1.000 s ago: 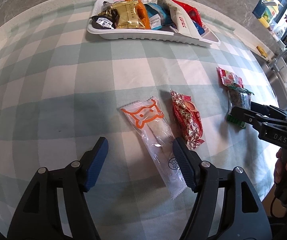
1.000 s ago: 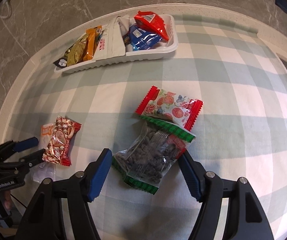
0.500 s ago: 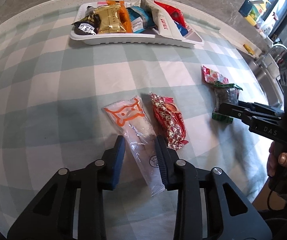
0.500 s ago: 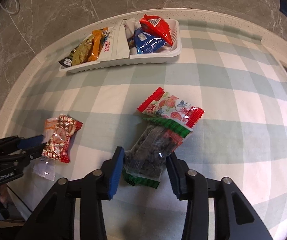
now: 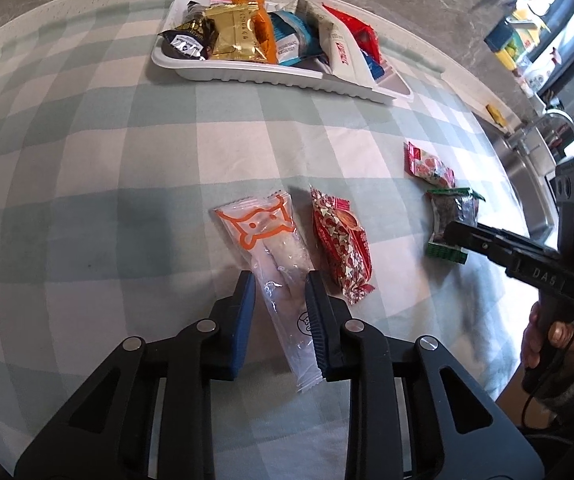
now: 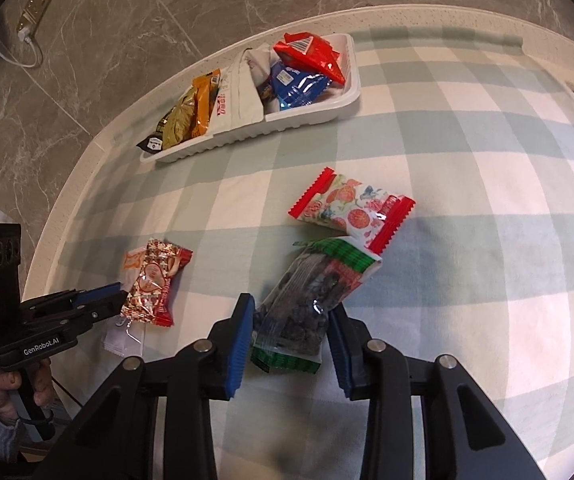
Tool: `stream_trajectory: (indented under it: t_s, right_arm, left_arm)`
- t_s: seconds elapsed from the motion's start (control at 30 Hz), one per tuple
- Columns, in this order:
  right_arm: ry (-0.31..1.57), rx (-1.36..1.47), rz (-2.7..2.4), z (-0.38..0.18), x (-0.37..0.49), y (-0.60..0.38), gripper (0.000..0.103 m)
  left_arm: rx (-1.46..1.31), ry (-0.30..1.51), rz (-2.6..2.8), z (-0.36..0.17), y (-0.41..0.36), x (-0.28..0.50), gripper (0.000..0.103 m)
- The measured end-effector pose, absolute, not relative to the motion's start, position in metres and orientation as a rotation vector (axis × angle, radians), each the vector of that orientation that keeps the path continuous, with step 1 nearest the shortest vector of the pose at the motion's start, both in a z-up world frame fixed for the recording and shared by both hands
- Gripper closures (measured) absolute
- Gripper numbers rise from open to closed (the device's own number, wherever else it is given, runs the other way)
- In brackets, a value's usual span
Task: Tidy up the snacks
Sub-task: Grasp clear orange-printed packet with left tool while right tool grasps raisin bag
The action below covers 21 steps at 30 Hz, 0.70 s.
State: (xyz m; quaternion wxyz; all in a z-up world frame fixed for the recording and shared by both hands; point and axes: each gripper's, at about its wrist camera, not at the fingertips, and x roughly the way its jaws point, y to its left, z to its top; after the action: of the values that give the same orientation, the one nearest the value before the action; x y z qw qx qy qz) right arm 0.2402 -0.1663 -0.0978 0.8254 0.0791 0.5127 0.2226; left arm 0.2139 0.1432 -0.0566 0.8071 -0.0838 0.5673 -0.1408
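Blue-padded left gripper (image 5: pixel 279 312) just closed on clear packet (image 5: pixel 271 256), right gripper (image 6: pixel 291 336) clamping dark-fruit bag (image 6: pixel 307 304)

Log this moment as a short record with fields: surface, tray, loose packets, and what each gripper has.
surface: table under a green-and-white checked cloth
tray: white plastic tray at the far edge, filled with packets
left gripper: jaws have just been closing, pads now pressed on the clear packet with an orange cat outline
right gripper: jaws have just been closing, pads now on the clear green-edged packet of dark dried fruit
loose packets: red patterned foil packet; red-ended floral packet
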Motion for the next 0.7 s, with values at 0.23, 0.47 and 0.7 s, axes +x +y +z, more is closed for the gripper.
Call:
stream_trajectory:
  t_s: [0.23,0.47,0.7]
  right_arm:
    - [1.093,0.157,0.450,-0.099,0.244,-0.168,0.055]
    - [1.084,0.092,0.456,-0.099,0.244,-0.158,0.043]
    - [1.063,-0.017,0.453,-0.100,0.242,-0.143,0.038]
  left_arm:
    - [-0.185,1.231,-0.272,-0.056,0.138,0.218,0.078]
    - [-0.163,1.239,-0.247,-0.054,0.130,0.223,0.071]
    - [-0.065,1.251,-0.222,-0.058,0.111,0.221,0.052]
